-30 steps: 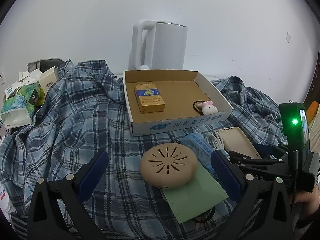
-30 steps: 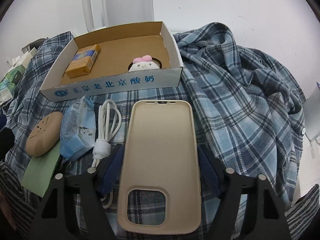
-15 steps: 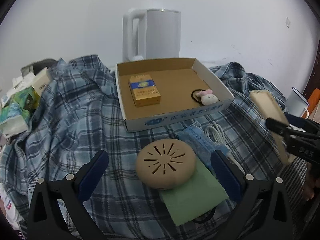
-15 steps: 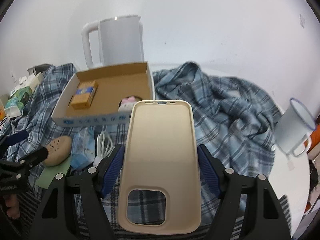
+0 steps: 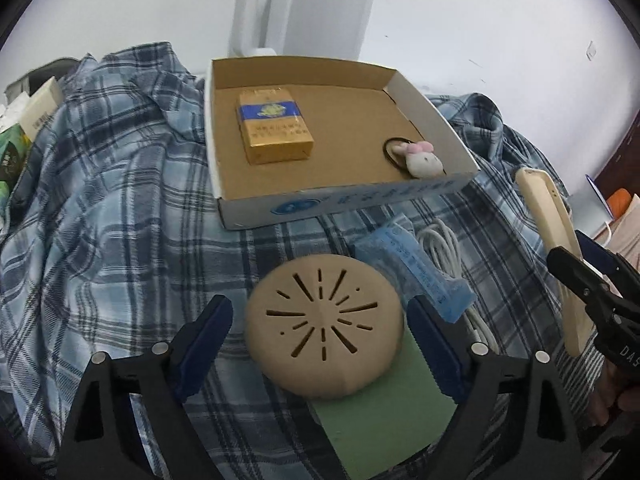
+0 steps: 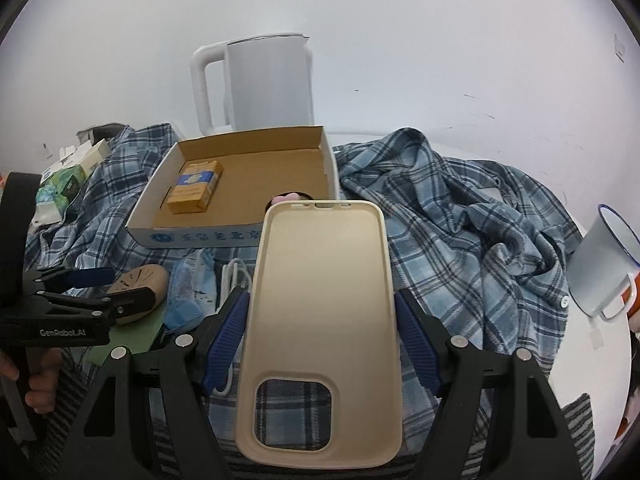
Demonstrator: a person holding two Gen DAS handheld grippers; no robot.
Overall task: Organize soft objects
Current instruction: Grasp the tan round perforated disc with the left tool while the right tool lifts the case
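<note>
My right gripper (image 6: 322, 332) is shut on a beige phone case (image 6: 322, 316) and holds it in the air above the plaid shirt (image 6: 460, 232); the case shows edge-on in the left wrist view (image 5: 550, 248). My left gripper (image 5: 320, 340) is open, its fingers on either side of a round tan squishy bun (image 5: 324, 330), not touching it. The bun lies on a green card (image 5: 384, 420). The cardboard box (image 5: 340, 200) holds a yellow cigarette pack (image 5: 274, 124) and a plush bunny hair tie (image 5: 420, 160).
A blue tissue packet (image 5: 416, 268) and a white cable (image 5: 444, 248) lie right of the bun. A white kettle (image 6: 264, 84) stands behind the box. An enamel mug (image 6: 604, 264) stands at the right. Tissue packs and small boxes (image 6: 68, 176) lie at the left.
My right gripper lifted the phone case off the shirt and raised it higher. My left gripper moved closer to the bun, which now sits between its fingers.
</note>
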